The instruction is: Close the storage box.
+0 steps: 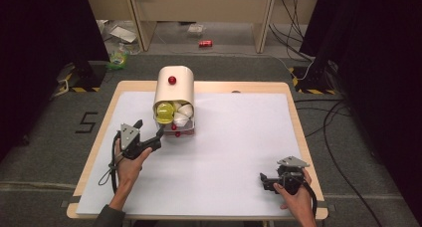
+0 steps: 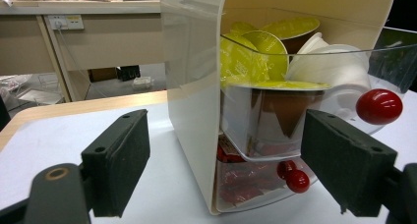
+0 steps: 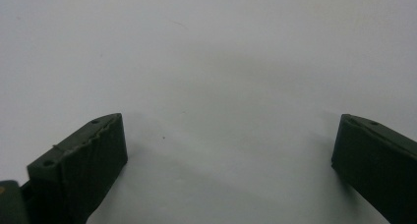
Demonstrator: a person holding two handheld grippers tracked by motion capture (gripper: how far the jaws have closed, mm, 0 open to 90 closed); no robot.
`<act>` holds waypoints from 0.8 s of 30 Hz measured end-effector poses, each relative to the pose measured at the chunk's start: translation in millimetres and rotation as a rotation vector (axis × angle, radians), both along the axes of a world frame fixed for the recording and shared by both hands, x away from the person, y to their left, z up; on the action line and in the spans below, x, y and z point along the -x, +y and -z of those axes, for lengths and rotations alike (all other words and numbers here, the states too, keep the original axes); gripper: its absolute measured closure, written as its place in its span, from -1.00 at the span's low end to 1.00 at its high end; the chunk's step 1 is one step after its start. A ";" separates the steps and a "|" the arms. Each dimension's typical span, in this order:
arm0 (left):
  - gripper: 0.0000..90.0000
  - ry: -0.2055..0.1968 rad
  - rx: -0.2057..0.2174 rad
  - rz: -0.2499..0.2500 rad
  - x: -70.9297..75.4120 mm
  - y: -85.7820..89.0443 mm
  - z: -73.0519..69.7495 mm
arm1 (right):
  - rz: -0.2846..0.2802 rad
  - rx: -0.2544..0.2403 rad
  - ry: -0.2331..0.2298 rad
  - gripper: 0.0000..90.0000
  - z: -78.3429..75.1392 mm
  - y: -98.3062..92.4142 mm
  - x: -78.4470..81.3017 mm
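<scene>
Two drawers of the cream capsule holder (image 1: 173,90) stand pulled out at the far middle of the white table (image 1: 239,137), the upper one (image 2: 275,118) heaped with yellow-lidded and white capsules, the lower one (image 2: 260,184) holding red ones. Spread wide and empty, the left gripper (image 1: 149,132) sits just beside the holder's front corner, its jaws on either side of that corner in the left gripper view. Well apart at the near right edge, the right gripper (image 1: 263,179) rests with jaws gaping over bare table.

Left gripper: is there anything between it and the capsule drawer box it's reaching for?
Nothing visible stands between them. The left gripper is open, its jaws spread to either side of the near corner of the drawer box, with bare white table cover beneath. The red knobs sit beside the right-hand jaw.
</scene>
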State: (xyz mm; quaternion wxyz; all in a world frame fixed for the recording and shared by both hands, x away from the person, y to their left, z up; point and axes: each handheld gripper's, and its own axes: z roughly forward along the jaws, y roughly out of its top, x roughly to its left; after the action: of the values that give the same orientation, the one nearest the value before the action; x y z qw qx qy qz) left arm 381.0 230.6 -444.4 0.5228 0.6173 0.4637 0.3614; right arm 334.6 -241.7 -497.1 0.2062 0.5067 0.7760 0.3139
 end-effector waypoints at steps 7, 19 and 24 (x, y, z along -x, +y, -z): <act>-0.59 0.003 0.009 -0.002 -3.9 0.2 0.6 | 0.001 0.000 0.000 -0.99 0.0 0.1 0.0; -0.58 0.012 -0.019 -0.011 -13.8 -1.0 -4.5 | 0.000 -0.001 0.000 -0.99 0.0 -0.1 0.0; -0.58 0.012 -0.013 -0.013 -15.7 -1.1 -3.9 | 0.000 -0.001 0.000 -0.99 0.0 0.0 0.0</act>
State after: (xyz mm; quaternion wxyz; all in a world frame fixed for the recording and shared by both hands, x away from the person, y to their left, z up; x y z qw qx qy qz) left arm 396.7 229.5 -440.5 0.5136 0.6196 0.4685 0.3643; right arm 334.6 -241.7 -497.1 0.2060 0.5068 0.7759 0.3140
